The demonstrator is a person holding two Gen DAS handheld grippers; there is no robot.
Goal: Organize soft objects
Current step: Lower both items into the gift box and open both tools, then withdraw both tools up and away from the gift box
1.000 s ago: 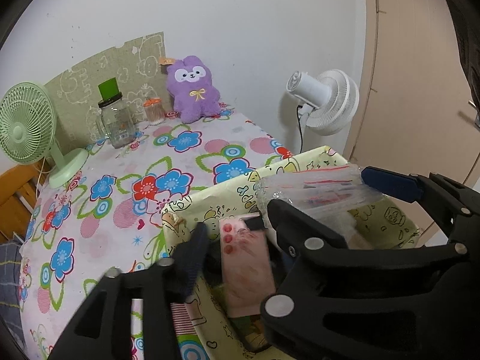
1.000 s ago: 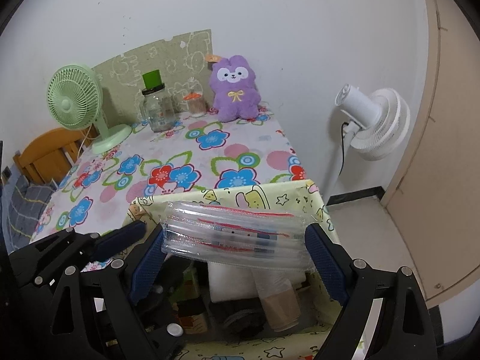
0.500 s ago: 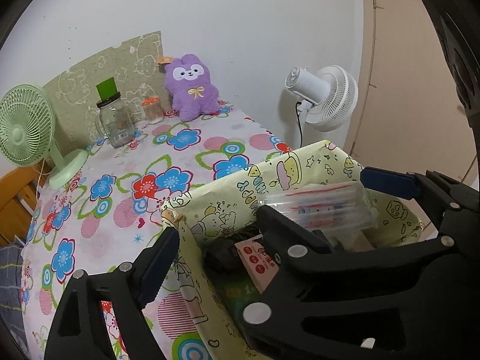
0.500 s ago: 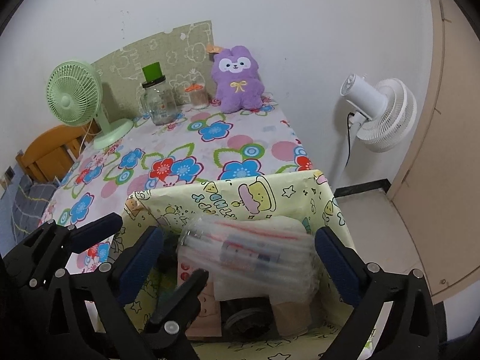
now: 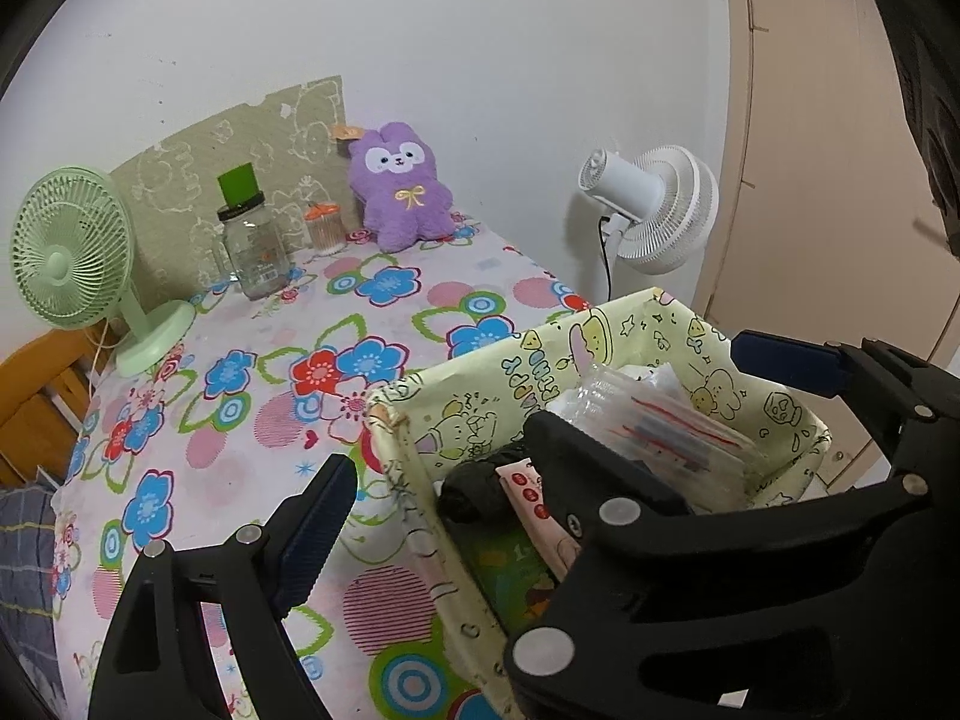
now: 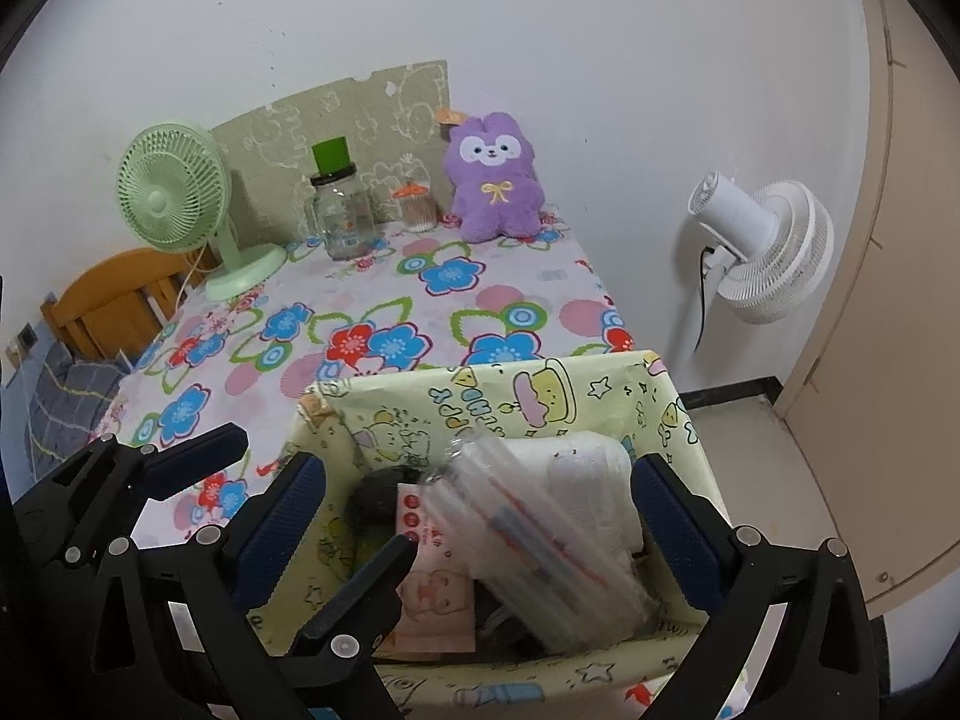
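A: Yellow fabric bin (image 6: 600, 396) at six o'clock holds the clear pouch (image 6: 540, 540); right gripper (image 6: 480, 516) and left gripper (image 5: 432, 504) both gape, released.

B: Purple plush (image 6: 492, 180) at twelve o'clock, far off, looks left to stow.

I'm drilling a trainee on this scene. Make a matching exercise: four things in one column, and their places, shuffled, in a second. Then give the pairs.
Things:
1. purple plush bunny
2. clear plastic pouch
3. green desk fan
4. white fan

Places:
A. inside the yellow cartoon-print box
B. off the table, beyond its right edge
C. far end of the table, against the wall
D. far left of the table, beside the glass jar

Pairs: 1-C, 2-A, 3-D, 4-B

The right claw is open around the pouch, not gripping it.
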